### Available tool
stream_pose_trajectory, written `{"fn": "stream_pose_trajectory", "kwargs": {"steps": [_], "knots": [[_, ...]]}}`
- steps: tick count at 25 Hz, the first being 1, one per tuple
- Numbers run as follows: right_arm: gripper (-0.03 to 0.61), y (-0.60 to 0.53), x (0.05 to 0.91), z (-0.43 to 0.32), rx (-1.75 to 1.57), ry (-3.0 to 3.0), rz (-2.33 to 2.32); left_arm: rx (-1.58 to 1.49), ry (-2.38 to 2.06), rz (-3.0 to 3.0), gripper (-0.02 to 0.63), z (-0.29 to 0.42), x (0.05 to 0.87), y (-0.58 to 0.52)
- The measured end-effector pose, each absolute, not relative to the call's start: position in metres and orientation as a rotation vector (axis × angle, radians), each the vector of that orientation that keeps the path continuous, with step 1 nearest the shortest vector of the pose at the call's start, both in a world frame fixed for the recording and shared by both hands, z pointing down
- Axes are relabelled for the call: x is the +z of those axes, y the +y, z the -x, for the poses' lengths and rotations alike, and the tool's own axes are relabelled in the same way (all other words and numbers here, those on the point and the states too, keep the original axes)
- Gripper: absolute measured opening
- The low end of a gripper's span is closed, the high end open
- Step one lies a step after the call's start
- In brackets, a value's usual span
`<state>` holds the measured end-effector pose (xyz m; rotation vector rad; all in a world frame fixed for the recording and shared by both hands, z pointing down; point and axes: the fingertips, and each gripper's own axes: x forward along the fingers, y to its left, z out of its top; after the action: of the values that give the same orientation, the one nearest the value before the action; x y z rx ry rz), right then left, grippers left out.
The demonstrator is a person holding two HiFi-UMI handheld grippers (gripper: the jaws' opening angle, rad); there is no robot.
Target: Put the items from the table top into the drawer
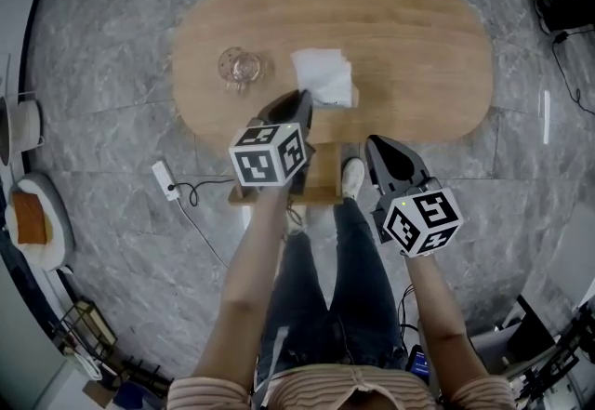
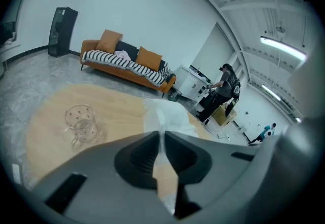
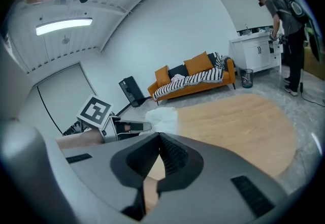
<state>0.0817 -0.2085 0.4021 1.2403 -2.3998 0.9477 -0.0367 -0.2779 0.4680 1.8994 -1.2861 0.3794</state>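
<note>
At desk's near edge, centre: left gripper fingers are clenched on the near edge of a white soft pack, with a thin white fold pinched between them. Cannot tell if the pack rests on the desk or hangs clear. Right gripper fingers are pressed together on nothing, to the right, off the near edge. Glass mug stands left of the pack, apart. Judgement: the grip is only on a thin edge, so carry slowly, clear of the mug. Wooden piece below the near edge is likely the drawer; can't confirm.
</note>
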Motion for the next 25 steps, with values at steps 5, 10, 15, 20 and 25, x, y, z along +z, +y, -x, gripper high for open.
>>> {"fn": "stream_pose_trajectory", "kwargs": {"steps": [5,10,15,20,25], "knots": [[0.009,-0.179,0.384,-0.057,0.929,-2.405,-1.285,0.374,-1.290,-1.932,0.043,0.070,0.437,-0.243],[0.009,-0.150,0.375,-0.030,0.917,-2.402,-1.311,0.355,-1.290,-1.936,0.043,0.099,0.423,-0.211],[0.009,-0.121,0.363,-0.013,0.900,-2.396,-1.326,0.342,-1.295,-1.936,0.043,0.122,0.406,-0.177],[0.009,-0.098,0.360,-0.004,0.874,-2.372,-1.351,0.333,-1.290,-1.935,0.043,0.142,0.402,-0.147],[0.009,-0.073,0.365,-0.004,0.880,-2.323,-1.403,0.329,-1.270,-1.920,0.043,0.156,0.411,-0.116]]}}
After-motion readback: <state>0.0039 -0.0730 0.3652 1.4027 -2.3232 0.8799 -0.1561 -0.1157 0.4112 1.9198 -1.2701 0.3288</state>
